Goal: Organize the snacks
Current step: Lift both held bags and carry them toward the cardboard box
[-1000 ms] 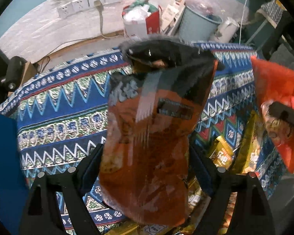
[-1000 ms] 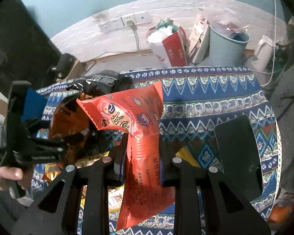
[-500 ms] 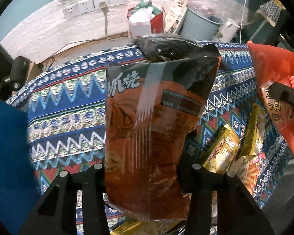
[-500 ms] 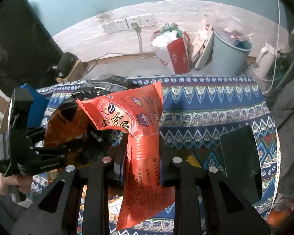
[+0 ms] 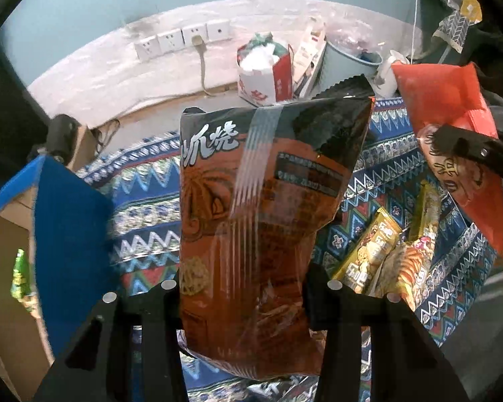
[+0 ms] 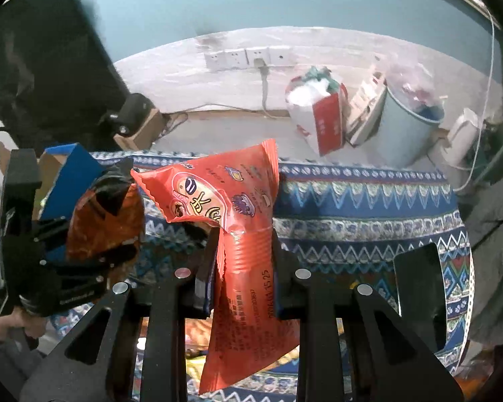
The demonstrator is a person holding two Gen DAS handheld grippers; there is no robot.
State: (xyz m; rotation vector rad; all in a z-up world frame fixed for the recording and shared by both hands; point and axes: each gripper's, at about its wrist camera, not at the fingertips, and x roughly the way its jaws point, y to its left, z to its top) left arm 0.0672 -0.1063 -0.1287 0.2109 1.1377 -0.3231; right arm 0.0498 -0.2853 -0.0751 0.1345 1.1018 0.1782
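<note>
Left wrist view: left claw point(image 5: 241, 288) is clamping a brown-black snack bag point(image 5: 265, 207) btwn its pads, bag standing upright above patterned cloth point(image 5: 144, 201). Yellow packets point(image 5: 379, 261) are lying just right of claw; blue box point(image 5: 67, 227) is sitting to its left. Right claw point(image 6: 243, 258) is pinching a red-orange pouch point(image 6: 231, 201) w/ jaws fully closed on it, pouch hanging clear of cloth.

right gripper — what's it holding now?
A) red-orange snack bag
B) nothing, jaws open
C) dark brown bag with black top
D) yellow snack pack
A: in the right wrist view the right gripper is shut on the red-orange snack bag, pinched at its middle; the dark brown bag is in the left gripper.
</note>
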